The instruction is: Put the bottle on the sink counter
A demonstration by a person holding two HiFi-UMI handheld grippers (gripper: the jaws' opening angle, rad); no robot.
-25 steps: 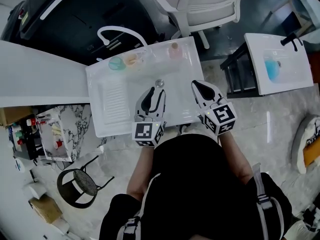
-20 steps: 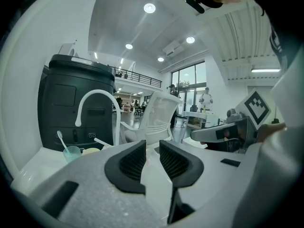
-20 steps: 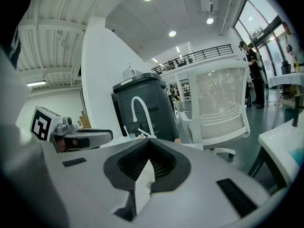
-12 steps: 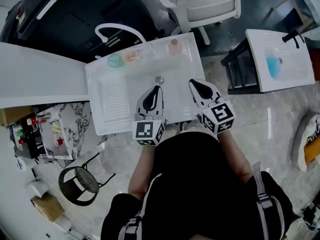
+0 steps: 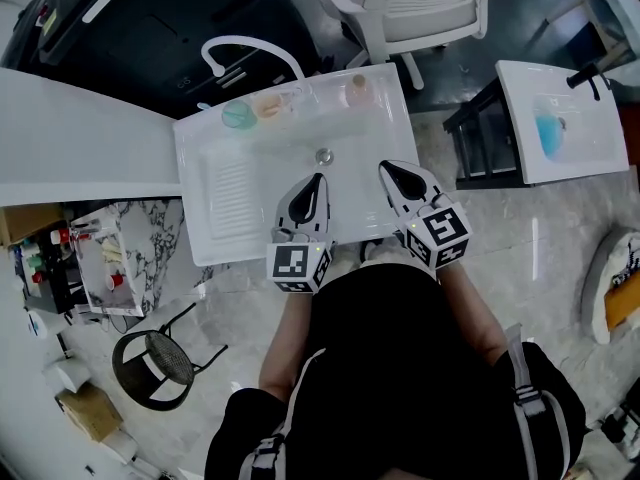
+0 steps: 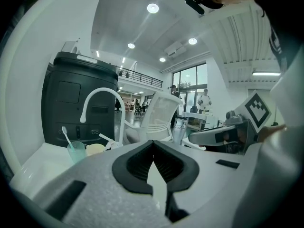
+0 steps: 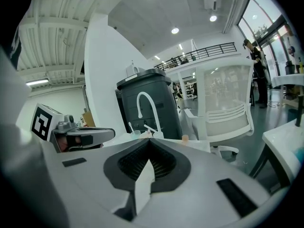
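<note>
The bottle (image 5: 357, 89), small and peach-coloured, stands on the far right corner of the sink counter (image 5: 195, 158). It is too small in the head view for me to make out a cap or label. In my right gripper view only its top peeks over my jaw body, at 1 o'clock from the tips.

My left gripper (image 5: 318, 181) hangs over the basin with its jaws pressed together on nothing; the bottle lies at 1 o'clock from it, well apart. My right gripper (image 5: 390, 168) is likewise closed and empty, with the bottle at 11 o'clock.

The drain (image 5: 323, 155) sits just past my left tips at 12 o'clock. A green cup (image 5: 237, 115) and a yellow cup (image 5: 267, 109) stand by the tap (image 5: 250, 48); the chair (image 5: 420, 8) beyond is cut off.
</note>
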